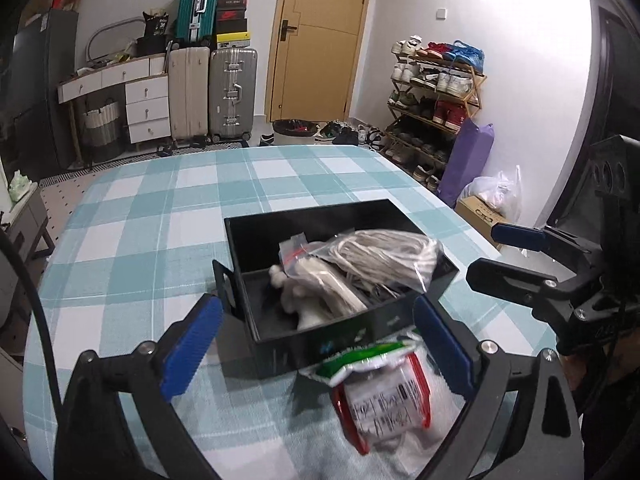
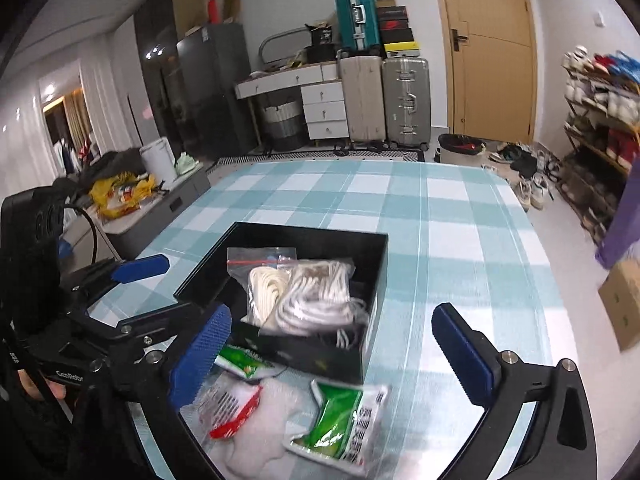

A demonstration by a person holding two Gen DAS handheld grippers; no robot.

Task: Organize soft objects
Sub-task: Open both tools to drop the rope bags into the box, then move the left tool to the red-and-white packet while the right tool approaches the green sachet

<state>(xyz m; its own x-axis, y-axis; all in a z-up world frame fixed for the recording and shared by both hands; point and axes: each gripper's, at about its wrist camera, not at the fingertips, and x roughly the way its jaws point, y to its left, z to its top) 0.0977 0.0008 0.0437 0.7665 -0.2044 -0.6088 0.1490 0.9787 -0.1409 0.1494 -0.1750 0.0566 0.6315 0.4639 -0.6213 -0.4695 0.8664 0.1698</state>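
2 grippers, left gripper (image 1: 316,350) and right gripper (image 2: 332,354), jaws spread, empty; black box (image 2: 304,248) long axis runs away across checked surface (image 2: 460,240), far half bare.

Checked tablecloth (image 2: 460,240): black box (image 2: 372,344), green packets (image 2: 340,420), white cloth (image 2: 256,432).

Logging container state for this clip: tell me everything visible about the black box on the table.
The black box is rectangular, open-topped and rigid-looking, with a dark lining and faint print on its near wall. A flap sticks out at its left near corner in the left wrist view. It sits flat on the checked tablecloth. Inside lie clear bags of white cord, one hanging over the rim. Green packets lie on the cloth by its near wall. Neither hand-held gripper touches it.
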